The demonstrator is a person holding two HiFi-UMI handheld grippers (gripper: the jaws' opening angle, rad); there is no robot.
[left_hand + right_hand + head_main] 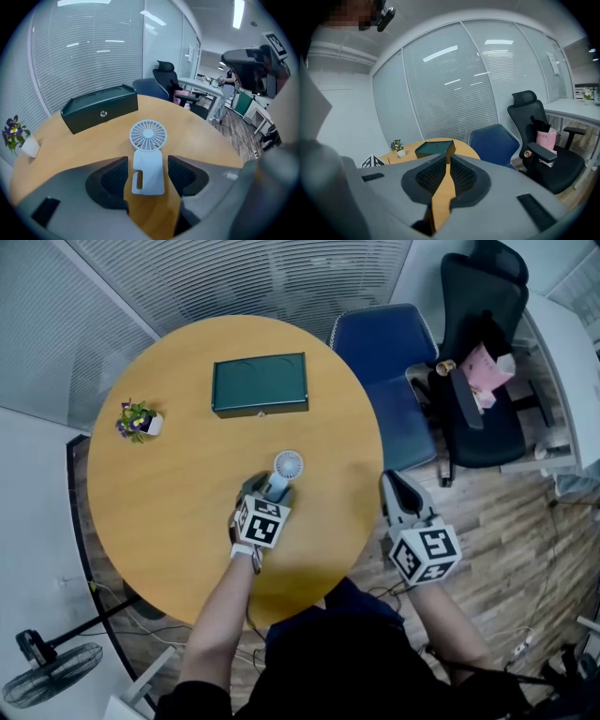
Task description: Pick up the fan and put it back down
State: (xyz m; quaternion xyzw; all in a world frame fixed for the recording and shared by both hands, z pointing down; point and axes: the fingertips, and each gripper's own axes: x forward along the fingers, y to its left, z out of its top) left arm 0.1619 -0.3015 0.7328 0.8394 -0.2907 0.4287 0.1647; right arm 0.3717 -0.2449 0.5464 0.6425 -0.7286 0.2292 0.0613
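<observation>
A small pale blue hand fan [286,469] lies flat on the round wooden table [178,502], its round grille pointing away from me. My left gripper [273,487] hangs over its handle, pointing steeply down. In the left gripper view the fan [148,159] lies between the two dark pads [114,174], with a gap of bare table on each side, so the left gripper [146,162] is open around it and not touching. My right gripper [394,487] is off the table's right edge. In its own view the right gripper [448,160] is shut and empty.
A dark green box [260,384] lies at the table's far side, and a small potted plant [138,420] stands at the left. A blue chair [386,371] and a black office chair [483,390] with a pink bag stand to the right. A floor fan [52,676] is lower left.
</observation>
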